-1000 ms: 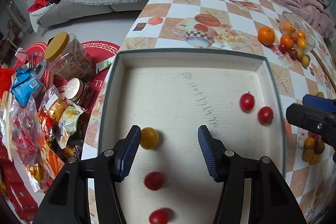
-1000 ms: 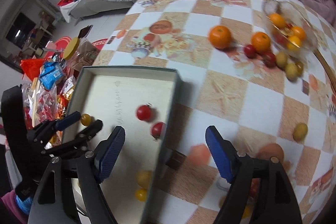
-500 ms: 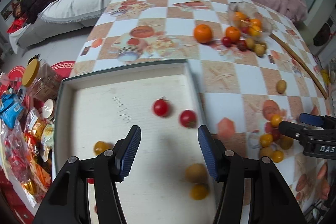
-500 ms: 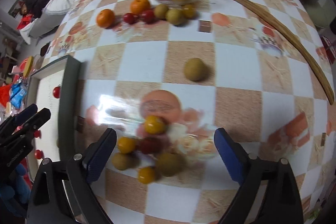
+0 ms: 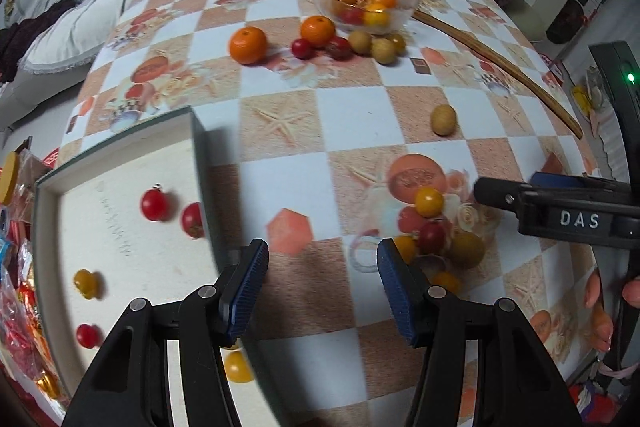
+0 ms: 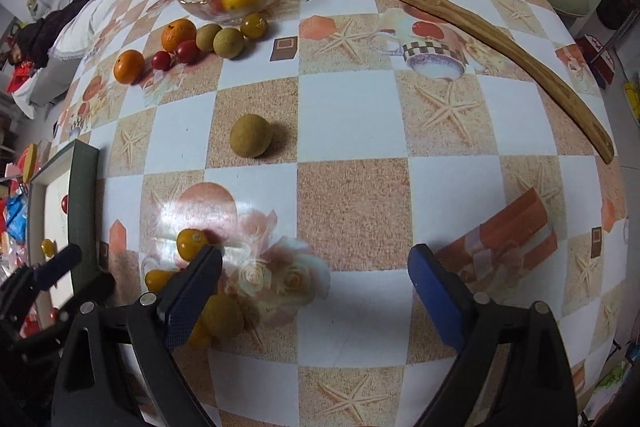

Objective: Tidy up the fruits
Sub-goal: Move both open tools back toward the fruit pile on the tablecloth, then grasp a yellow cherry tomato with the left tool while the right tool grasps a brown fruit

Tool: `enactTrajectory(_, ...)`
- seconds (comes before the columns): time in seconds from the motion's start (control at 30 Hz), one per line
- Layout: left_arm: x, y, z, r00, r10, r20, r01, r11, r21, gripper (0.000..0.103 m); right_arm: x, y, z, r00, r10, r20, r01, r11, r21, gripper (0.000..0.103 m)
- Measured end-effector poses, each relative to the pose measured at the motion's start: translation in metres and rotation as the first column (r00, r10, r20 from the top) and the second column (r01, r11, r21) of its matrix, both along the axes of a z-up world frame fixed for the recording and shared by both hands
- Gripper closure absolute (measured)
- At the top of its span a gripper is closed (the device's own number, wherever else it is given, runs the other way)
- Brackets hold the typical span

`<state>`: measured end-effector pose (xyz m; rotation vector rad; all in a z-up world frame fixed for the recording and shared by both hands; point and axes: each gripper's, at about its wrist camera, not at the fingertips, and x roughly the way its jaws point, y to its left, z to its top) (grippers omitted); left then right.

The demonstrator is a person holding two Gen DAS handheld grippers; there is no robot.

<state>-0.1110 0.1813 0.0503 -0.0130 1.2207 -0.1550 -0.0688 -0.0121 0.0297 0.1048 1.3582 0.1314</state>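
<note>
My left gripper (image 5: 322, 277) has swung off the shallow white tray with the dark green rim (image 5: 199, 163), where it hovered a second ago, and now hangs with tongs apart and empty over the checked tablecloth (image 5: 352, 115); my right gripper (image 6: 316, 281) has moved on too, tongs wide apart, nothing held; the loose cluster of yellow and red cherry tomatoes (image 5: 434, 227) sits at about two o'clock from the left tips; several small fruits lie in the tray at nine o'clock; I judge the next pick comes from that cluster; the glass bowl of oranges (image 5: 362, 1) waits at twelve o'clock.
</note>
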Motion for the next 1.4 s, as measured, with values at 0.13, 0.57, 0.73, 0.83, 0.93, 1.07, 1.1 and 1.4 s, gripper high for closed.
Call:
enactTrajectory(0.13,0.002,-0.015,-0.006,0.999,-0.027,-0.023,0.027,0.999,-0.024,0.045,0.007,-0.003,0.0,1.0,0.002,0.007,-0.002,1.0,0.012,0.008)
enactTrajectory(0.57,0.007,-0.036,-0.026,0.996,-0.071,-0.055,0.071,0.997,-0.007,0.045,0.032,0.006,-0.003,0.998,0.064,0.022,-0.065,0.997,0.034,0.008)
enactTrajectory(0.73,0.007,-0.034,-0.027,0.996,-0.057,-0.064,0.056,0.998,-0.014,0.045,0.045,0.026,-0.008,0.99,0.132,0.037,-0.133,0.991,0.016,0.008)
enactTrajectory(0.83,0.005,-0.036,-0.028,0.996,-0.056,-0.068,0.056,0.998,-0.008,0.045,0.05,0.038,-0.013,0.983,0.178,0.043,-0.177,0.984,-0.026,0.006)
enactTrajectory(0.93,0.002,-0.037,-0.029,0.995,-0.062,-0.074,0.063,0.998,0.001,0.045,0.052,0.047,-0.017,0.976,0.216,0.03,-0.214,0.975,-0.055,0.001)
enactTrajectory(1.07,-0.003,-0.041,-0.031,0.994,-0.08,-0.074,0.083,0.996,0.03,0.045,0.049,0.061,-0.022,0.965,0.262,0.028,-0.257,0.959,-0.116,0.0)
enactTrajectory(1.1,-0.003,-0.042,-0.031,0.994,-0.083,-0.073,0.085,0.996,0.034,0.045,0.048,0.063,-0.023,0.962,0.271,0.028,-0.266,0.955,-0.129,0.0)
enactTrajectory(1.4,0.001,-0.044,-0.03,0.995,-0.074,-0.07,0.076,0.997,0.033,0.06,0.056,0.065,-0.022,0.966,0.259,0.008,-0.257,0.959,-0.124,0.006)
